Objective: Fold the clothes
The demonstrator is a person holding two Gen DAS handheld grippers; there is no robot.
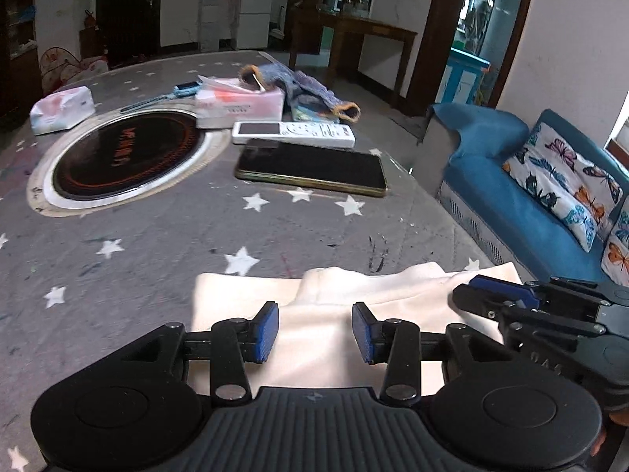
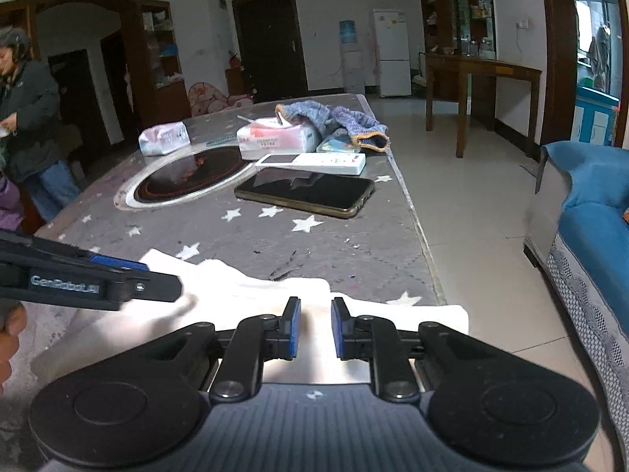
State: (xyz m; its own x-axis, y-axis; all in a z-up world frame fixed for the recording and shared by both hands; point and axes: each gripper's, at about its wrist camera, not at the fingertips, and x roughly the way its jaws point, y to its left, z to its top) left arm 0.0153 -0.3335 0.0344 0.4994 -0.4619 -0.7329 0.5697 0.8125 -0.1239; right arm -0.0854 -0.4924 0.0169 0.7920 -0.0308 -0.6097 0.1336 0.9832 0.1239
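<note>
The cream garment (image 1: 326, 314) lies flat at the near edge of the table (image 1: 157, 236), under both grippers; the left gripper (image 1: 315, 334) hangs over its middle, jaws apart, gripping nothing; the right gripper (image 2: 315, 328) hangs over the cloth's right part near the table's right edge, jaws narrowly apart, no cloth pinched; the 2 tools sit close together. Bare star-printed cover lies ahead of the garment; beyond it, a phone (image 1: 312, 167), a remote (image 1: 293, 133) and a round cooktop (image 1: 125, 153); floor separates table from sofa (image 2: 593, 212).
</note>
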